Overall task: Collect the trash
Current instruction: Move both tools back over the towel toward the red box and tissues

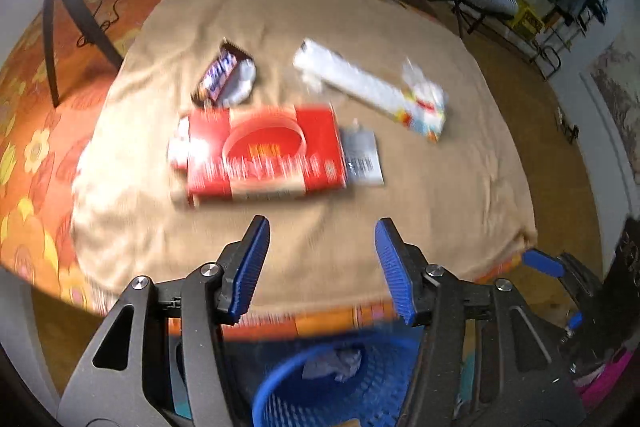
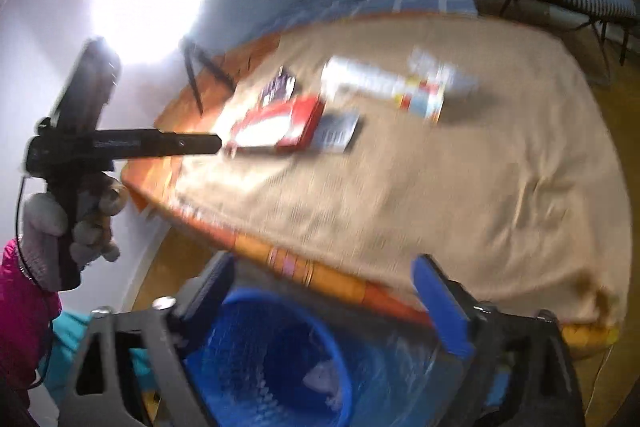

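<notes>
Both sets of jaws are spread with nothing in them, hovering over the blue basket (image 1: 332,379), and the red box (image 1: 264,153) lies crossways on the bed's tan blanket (image 1: 440,187) straight ahead of the left gripper (image 1: 322,267), nearer it than the right gripper (image 2: 332,303).

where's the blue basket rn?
Bottom centre of both wrist views: the blue basket sits on the floor below the bed's near edge, crumpled paper inside.

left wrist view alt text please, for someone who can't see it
An open, empty left hand-held gripper hovers over a tan blanket holding a red box, a candy bar wrapper and a long white carton; a blue basket sits below.
</notes>
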Demonstrator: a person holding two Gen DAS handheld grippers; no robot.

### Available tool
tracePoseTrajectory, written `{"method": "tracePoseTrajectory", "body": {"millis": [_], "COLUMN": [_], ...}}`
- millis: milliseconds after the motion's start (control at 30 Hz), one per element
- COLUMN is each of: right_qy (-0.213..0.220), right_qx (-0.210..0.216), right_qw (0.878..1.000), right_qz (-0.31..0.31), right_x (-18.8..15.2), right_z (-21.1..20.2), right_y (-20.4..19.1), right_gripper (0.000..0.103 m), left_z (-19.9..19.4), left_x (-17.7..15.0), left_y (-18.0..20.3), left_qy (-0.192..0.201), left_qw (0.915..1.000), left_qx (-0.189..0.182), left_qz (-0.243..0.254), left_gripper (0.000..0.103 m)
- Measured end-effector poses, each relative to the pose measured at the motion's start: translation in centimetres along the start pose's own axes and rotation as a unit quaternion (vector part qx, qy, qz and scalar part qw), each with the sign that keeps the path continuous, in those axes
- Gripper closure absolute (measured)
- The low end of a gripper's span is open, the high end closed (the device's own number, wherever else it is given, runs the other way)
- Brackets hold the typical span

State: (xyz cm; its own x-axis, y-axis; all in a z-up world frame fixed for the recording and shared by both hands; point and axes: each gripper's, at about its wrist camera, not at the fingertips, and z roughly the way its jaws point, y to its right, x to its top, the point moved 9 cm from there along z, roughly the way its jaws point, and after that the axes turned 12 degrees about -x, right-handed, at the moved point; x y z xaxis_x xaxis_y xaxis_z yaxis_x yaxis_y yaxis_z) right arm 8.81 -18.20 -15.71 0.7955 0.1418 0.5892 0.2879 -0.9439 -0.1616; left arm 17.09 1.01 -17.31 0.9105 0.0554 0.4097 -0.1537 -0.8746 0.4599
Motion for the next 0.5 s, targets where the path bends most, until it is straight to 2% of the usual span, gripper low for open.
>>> {"method": "tracePoseTrajectory", "body": {"millis": [100,200,367,500], "right_qy": [0.01,0.016,0.018,0.015], "right_qx": [-0.01,-0.018,-0.03,-0.039], "right_qw": [1.0,0.999,0.998,0.998], "right_qz": [0.004,0.023,0.048,0.052], "right_x": [2.3,4.4,6.7,7.8], "right_z": [0.3,0.7,2.0,3.2], "right_y": [1.1,3.0,5.5,6.7], "right_gripper": [0.008,0.008,0.008,0.008], "left_z": [0.7,2.0,5.2,7.5], "left_x": [3.2,5.3,7.8,9.0], "left_y": [-1.3,-2.6,-5.3,-7.1], "left_qy": [0.014,0.013,-0.005,-0.014], "left_qw": [0.9998,0.9995,0.9991,0.998], "left_qx": [-0.002,-0.011,0.006,0.0], "left_qz": [-0.015,-0.027,-0.041,-0.062], "left_gripper": [0.045,0.045,0.045,0.045]}}
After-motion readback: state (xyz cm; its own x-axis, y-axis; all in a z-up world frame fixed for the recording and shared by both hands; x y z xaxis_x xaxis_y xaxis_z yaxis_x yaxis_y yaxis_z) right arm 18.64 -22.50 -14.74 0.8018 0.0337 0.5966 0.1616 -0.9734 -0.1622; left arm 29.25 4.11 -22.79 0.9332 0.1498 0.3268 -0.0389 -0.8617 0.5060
